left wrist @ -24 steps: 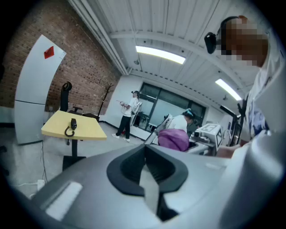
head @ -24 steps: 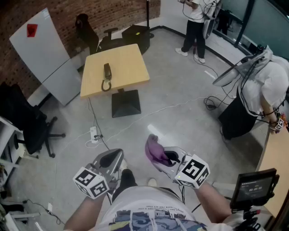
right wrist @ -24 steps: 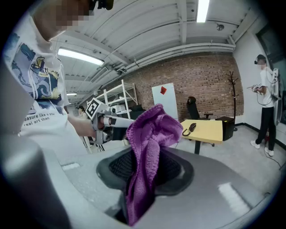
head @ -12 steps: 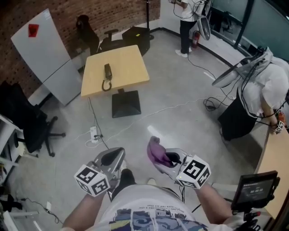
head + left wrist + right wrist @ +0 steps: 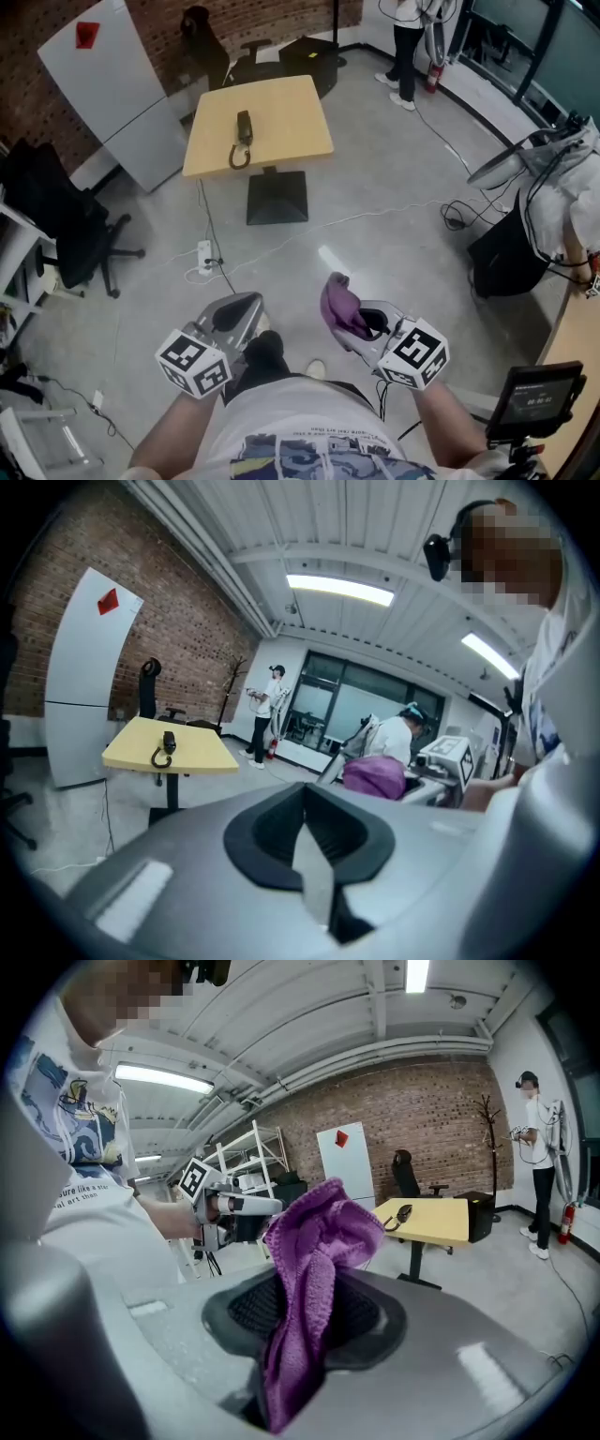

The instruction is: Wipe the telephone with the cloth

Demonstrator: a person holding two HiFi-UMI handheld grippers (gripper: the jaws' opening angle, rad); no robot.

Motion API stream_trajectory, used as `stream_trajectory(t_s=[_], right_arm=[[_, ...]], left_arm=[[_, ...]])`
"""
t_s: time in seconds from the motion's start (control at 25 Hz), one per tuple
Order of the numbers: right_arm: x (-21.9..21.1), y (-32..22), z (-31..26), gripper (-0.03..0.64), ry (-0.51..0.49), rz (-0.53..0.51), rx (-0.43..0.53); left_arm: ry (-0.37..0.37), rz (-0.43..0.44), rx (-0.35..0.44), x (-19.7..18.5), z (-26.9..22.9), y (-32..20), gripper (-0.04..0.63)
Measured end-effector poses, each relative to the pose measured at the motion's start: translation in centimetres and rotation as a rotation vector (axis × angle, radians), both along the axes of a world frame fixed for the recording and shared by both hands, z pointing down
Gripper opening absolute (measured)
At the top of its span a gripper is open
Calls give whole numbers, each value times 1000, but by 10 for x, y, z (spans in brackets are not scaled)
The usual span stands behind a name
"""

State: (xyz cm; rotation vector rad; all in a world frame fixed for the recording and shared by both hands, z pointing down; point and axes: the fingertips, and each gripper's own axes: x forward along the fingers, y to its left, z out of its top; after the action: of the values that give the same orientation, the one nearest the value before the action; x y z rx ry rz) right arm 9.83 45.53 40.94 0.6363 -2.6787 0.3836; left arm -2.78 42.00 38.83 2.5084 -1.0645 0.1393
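Where the telephone lies: the telephone [image 5: 243, 133] is on the yellow table [image 5: 286, 108], towards the table's left side in the head view. It is ahead of the person and well apart from both grippers, with bare floor [image 5: 375, 216] between.
Long axis: the handset runs roughly near-to-far from the person, only slightly tilted. Its cord curls in a loop at the near end.
Right gripper: the right gripper [image 5: 349, 321] is clamped on the purple cloth [image 5: 337, 302], which bunches up above the jaws and hangs down through them.
Left gripper: the left gripper [image 5: 234, 315] has its jaws together with nothing between them.
Bearing: from the right gripper the telephone lies forward and off to the left. From the left gripper it lies almost straight ahead.
Nearer hand: the left gripper looks slightly nearer, but the cloth is held on the right.
Stage, as judged: wiping has not begun, because the cloth is nowhere near the handset.
Coming move, as judged: close the gap to the table, then bring the right gripper in leftward so the cloth lands on the handset. Strokes along its length would suit how it lies.
Risk, as judged: a loose handset may slide under the cloth, so the empty left gripper could steady it.
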Motion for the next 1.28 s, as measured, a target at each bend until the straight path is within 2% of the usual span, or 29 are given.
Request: stream_trajectory(t_s=[0.28,0.68,0.8,1.04,1.28], right_arm=[[6,-48,5,114,9,-12,-22],[-38,-164,-10,114,51,-4,-20],[-60,-203,-14,114,61,-18,-12],[-98,-258,-19,114,81,-42,-13],[-105,-289,-11,114,73,-80,-28]], left_arm=[[-2,-45,-57,-4,18,-37,5],[28,-36,-24,-37,11,-169,6],[22,-29,-24,-54,13,-202,29],[13,-36,-40,-86,24,-248,55],[-2,-103,-62,-91,41,-276,81]])
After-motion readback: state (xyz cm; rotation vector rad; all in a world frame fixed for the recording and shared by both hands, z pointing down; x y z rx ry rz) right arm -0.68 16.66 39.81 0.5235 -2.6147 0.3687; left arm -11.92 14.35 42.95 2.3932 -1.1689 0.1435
